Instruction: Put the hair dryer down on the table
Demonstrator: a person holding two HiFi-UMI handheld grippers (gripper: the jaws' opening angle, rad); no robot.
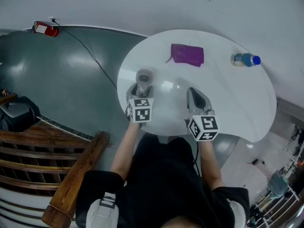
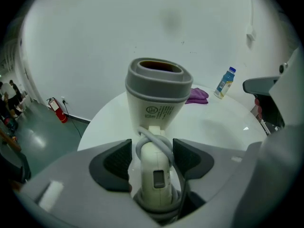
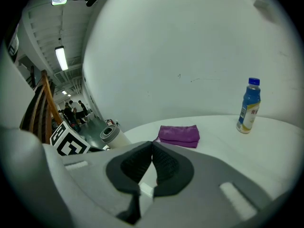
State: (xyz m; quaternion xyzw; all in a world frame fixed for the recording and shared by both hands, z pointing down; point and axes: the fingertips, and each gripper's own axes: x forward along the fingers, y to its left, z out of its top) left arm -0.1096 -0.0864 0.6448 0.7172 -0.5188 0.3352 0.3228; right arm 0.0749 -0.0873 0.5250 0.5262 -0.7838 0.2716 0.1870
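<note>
A white hair dryer (image 1: 144, 78) with a grey nozzle (image 2: 158, 80) is at the left part of the round white table (image 1: 237, 108), its opening facing up. Its handle (image 2: 155, 175), with the cord wound round it, lies between the jaws of my left gripper (image 1: 141, 90) (image 2: 152, 148). The left pad stands a little off the handle, so the jaws are open. My right gripper (image 1: 192, 93) (image 3: 153, 148) hovers over the table's near middle, shut with nothing between its pads (image 3: 166, 163).
A folded purple cloth (image 1: 187, 54) (image 3: 179, 135) lies at the table's far side and a blue-capped bottle (image 1: 245, 60) (image 3: 249, 106) at its far right. A red fire extinguisher (image 1: 45, 29) and a cable are on the floor to the left, a wooden railing (image 1: 71, 184) near left.
</note>
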